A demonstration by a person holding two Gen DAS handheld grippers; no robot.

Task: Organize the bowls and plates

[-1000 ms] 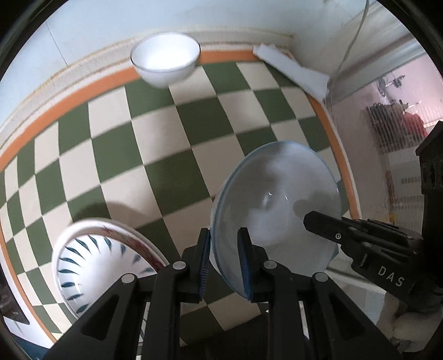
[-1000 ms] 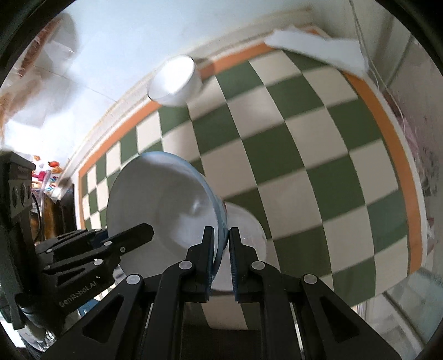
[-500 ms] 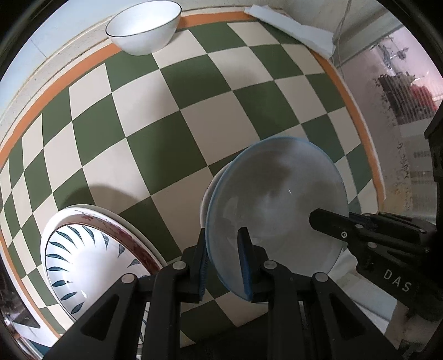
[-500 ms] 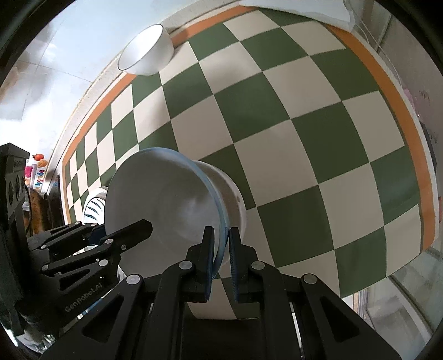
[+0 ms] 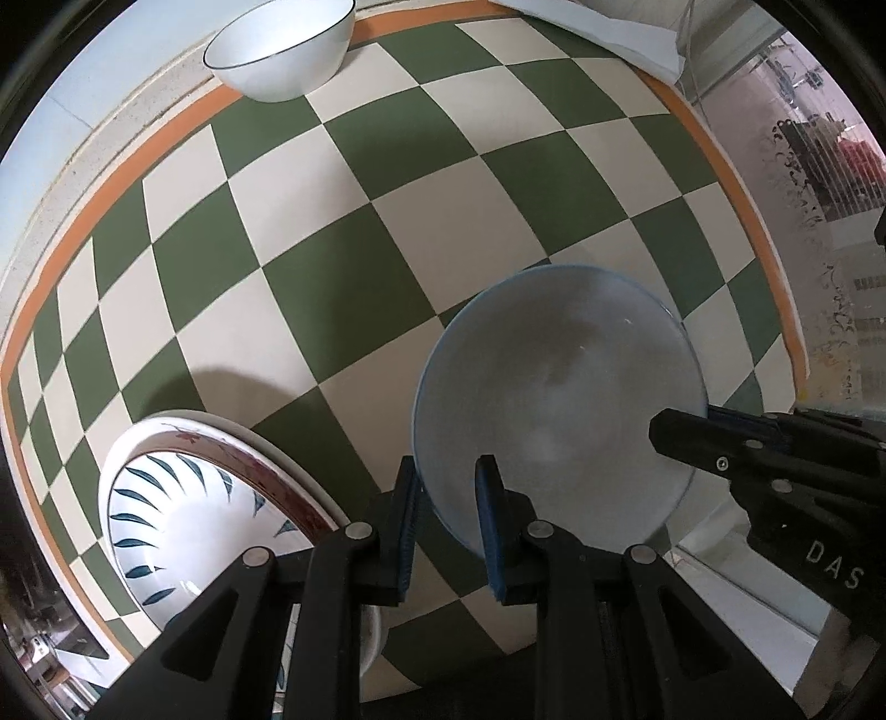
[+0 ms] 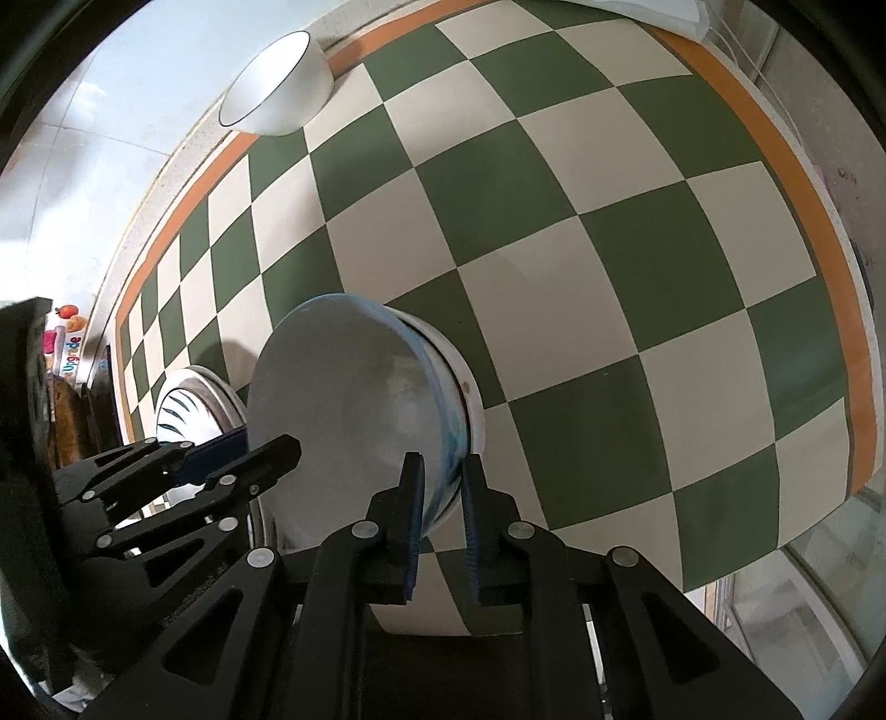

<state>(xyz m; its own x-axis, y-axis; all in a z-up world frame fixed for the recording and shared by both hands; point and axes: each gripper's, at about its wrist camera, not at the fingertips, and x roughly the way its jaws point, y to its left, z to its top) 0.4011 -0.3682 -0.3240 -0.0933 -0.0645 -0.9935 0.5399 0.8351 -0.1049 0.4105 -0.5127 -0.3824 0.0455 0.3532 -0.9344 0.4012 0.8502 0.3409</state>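
On the checked counter (image 5: 343,266), toward its near right corner, you have the pale blue bowl (image 5: 559,399) gripped from two sides: the left tool (image 5: 449,518) is clamped on its near rim, one pad inside and one outside, and the right tool (image 6: 443,512) is clamped on the opposite rim in the same way. In the right wrist view the bowl sits on or just above a white dish (image 6: 470,399) whose edge peeps out beyond it; whether it has fully seated there cannot be told. To finish this step well, judge that the bowl is level and centred over the dish under it before you let go; if it leans, bring both hands to the same height. Release gently, spreading both tools only as far as needed to clear the rim, and lift straight up so a pad does not drag the bowl sideways. Keep the left hand clear of the leaf-patterned bowl (image 5: 188,515), which lies just beside it to the left. At the far edge, well apart from all this, the plain white bowl (image 5: 282,50) with a dark rim waits untouched, and it looks like a fair candidate for the next pick.
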